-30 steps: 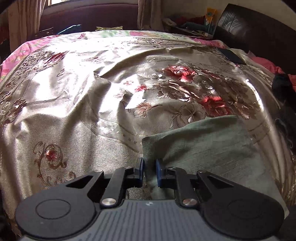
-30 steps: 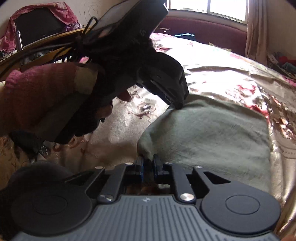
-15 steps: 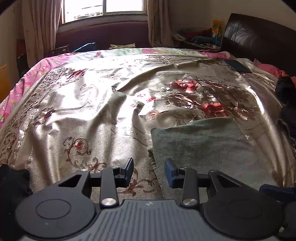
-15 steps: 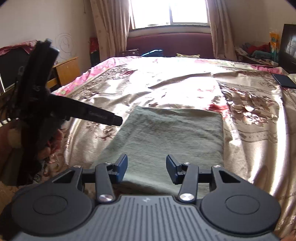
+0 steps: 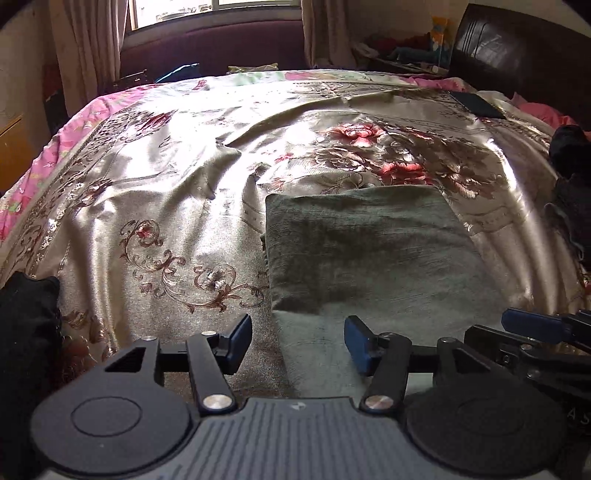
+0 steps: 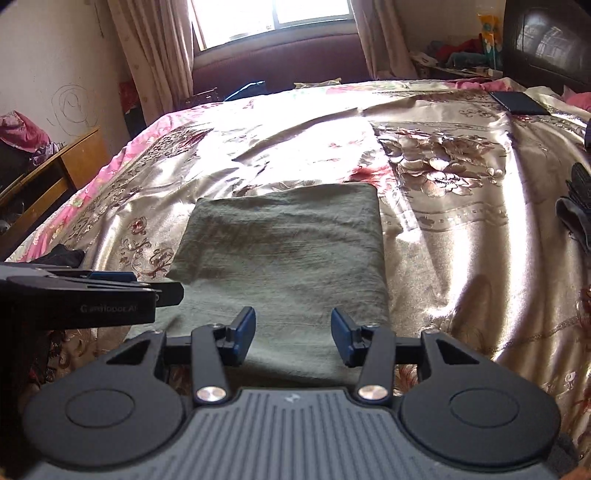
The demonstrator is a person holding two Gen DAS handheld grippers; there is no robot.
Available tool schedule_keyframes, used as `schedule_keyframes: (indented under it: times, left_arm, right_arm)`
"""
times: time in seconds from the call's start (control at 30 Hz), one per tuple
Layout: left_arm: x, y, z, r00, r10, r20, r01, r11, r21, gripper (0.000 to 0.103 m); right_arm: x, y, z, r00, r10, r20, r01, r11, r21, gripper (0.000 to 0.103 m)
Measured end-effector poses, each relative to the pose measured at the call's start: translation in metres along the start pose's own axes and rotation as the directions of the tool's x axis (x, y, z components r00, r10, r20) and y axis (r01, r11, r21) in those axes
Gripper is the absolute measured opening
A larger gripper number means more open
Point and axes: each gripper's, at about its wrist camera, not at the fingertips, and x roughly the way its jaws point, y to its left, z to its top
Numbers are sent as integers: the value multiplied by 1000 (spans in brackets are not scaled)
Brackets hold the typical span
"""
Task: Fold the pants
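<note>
green folded pants (image 6: pixel 288 251) lie flat on satin bedspread (image 6: pixel 461 236), untouched.

A bedroom in a lived-in home is shown. Most of both views is filled by a wide bed (image 6: pixel 461 258) spread with a shiny gold cover (image 5: pixel 166 206) patterned in red flowers, with a pink floral sheet (image 6: pixel 110 173) seen along its left edge. A dark padded headboard (image 5: pixel 517 48) stands at the far right corner. Beyond the far edge a window (image 6: pixel 280 18) is framed by beige curtains (image 6: pixel 147 48) above a maroon upholstered bench (image 6: pixel 280 62). A wooden cabinet (image 6: pixel 62 166) is set against the left wall, which is marked with scribbles (image 6: pixel 72 105). What may be clothes and oddments are piled on a shelf (image 6: pixel 461 62) by the headboard, though they are too small to be told.
</note>
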Motion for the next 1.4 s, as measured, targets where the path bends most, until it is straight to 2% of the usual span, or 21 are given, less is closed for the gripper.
schedule_keyframes:
  times: [0.1,0.23,0.3,0.4,0.5,0.7,1.0,1.27,1.4]
  left_arm:
    - [-12,-6,-11,1000,13,16,-12,999,-38,80]
    - [-19,-12,-24,999,19,33,-16,996,-86,84]
    - [-20,-18,-27,998,58,38,-56,997,-55,87]
    - [-25,-24,-24,990,132,41,-130,991,-32,100]
    - [-30,-29,-27,979,193,62,-193,981,-3,102]
    - [-33,-35,-31,985,162,56,-163,986,21,102]
    - [-31,-26,-32,993,122,-4,-122,991,-61,102]
    - [-31,-29,-35,993,115,-18,-116,991,-70,102]
    - [-32,-25,-37,995,95,-32,-98,989,-113,102]
  right_arm:
    - [-4,-4,-2,1000,-4,1,4,1000,8,47]
    - [-8,-12,-5,1000,-2,-16,3,999,47,47]
    - [-10,-15,-6,1000,-5,-17,6,998,59,47]
    - [-12,-15,-7,1000,-3,-13,4,998,61,47]
    - [-14,-14,-8,1000,-4,-10,5,998,57,47]
    - [-16,-12,-9,1000,1,-7,0,998,56,47]
    - [-15,-13,-11,1000,4,-24,-3,998,59,47]
    - [-18,-9,-14,999,6,-32,-5,999,48,48]
    - [-18,-9,-15,999,7,-36,-5,999,51,48]
